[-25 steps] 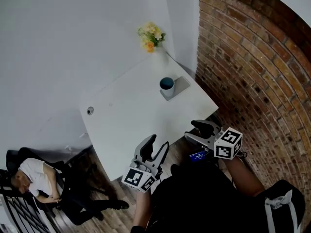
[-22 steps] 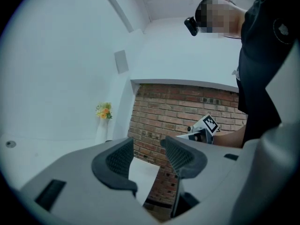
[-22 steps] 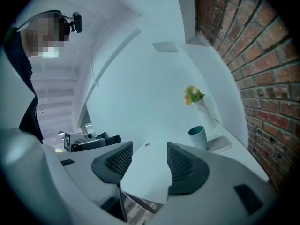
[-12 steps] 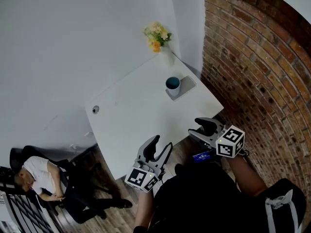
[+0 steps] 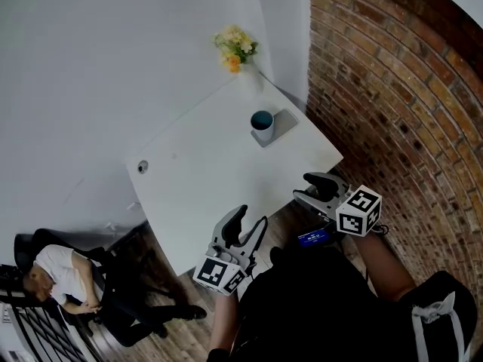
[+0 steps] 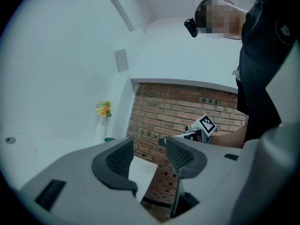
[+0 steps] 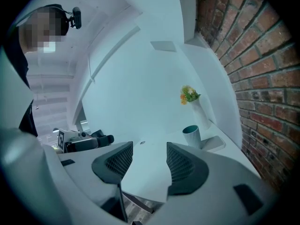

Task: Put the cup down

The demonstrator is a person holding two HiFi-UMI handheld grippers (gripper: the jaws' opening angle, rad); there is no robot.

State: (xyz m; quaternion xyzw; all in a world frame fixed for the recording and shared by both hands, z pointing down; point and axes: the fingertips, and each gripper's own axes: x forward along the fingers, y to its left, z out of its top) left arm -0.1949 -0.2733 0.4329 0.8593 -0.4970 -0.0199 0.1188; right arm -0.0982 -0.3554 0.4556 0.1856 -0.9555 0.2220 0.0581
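A teal cup [image 5: 262,124] stands upright on a grey coaster [image 5: 284,124] at the far right of the white table [image 5: 211,187]. It also shows in the right gripper view [image 7: 191,136], well beyond the jaws. Neither gripper touches it. My left gripper [image 5: 247,219] hangs off the table's near edge, its jaws [image 6: 149,145] drawn close with nothing between them. My right gripper [image 5: 310,188] hovers by the table's near right corner, its jaws [image 7: 150,148] likewise drawn in and empty.
A white vase of yellow flowers [image 5: 235,47] stands at the table's far corner. A brick wall [image 5: 392,89] runs along the right. A small round fitting [image 5: 141,167] sits near the table's left edge. A person sits in a chair [image 5: 60,274] at lower left.
The cup stays put on its coaster. Both grippers remain near the table's front edge, and the right one has drifted slightly right and up.
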